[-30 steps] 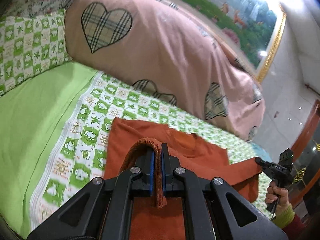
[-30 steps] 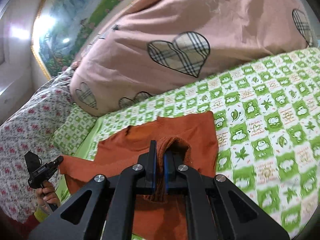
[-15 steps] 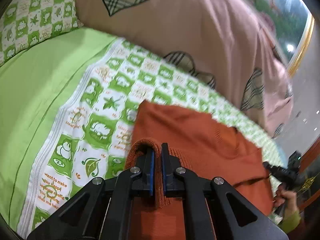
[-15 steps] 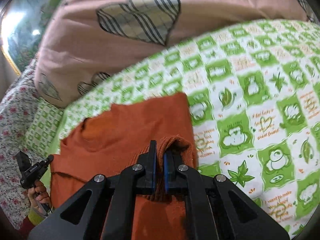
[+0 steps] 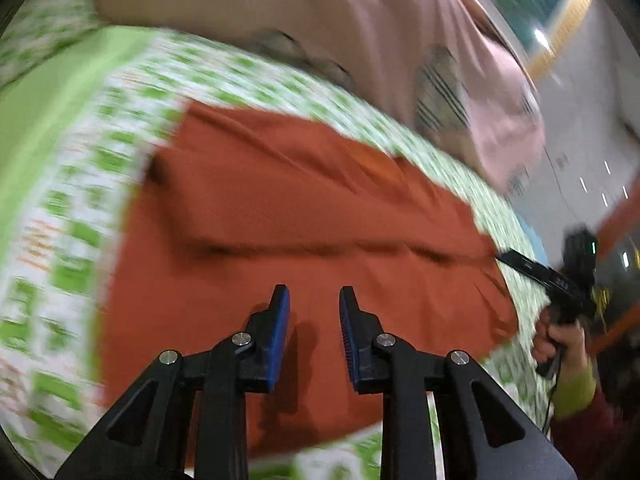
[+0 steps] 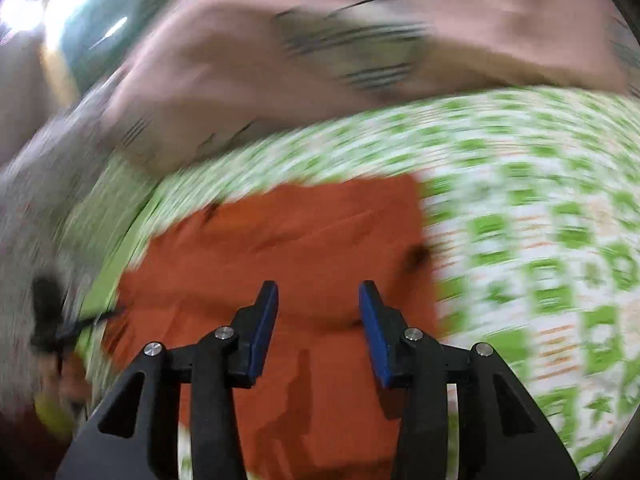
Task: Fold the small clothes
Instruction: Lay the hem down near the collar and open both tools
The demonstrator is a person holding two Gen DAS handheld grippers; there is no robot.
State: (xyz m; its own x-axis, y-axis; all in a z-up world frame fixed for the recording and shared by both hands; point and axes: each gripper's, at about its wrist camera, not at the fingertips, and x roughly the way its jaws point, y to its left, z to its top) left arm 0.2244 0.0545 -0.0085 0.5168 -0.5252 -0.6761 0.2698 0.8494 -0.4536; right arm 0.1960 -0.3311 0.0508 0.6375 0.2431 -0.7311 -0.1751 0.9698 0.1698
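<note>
A bed covered in a green-and-white checked sheet (image 5: 100, 160) fills both views, with a pink heart-patterned quilt (image 5: 320, 20) bunched along its far side. The rust-orange knit garment (image 5: 300, 220) lies folded on the sheet on the near side of that quilt, its long axis running side to side across both views and its upper layer ending in a crosswise edge. The left tool (image 5: 313, 312) and the right tool (image 6: 318, 304) point down over the garment's near part, one toward each end, jaws opening with nothing pinched between them, so neither hand looks clearly nearer for the next grasp.
</note>
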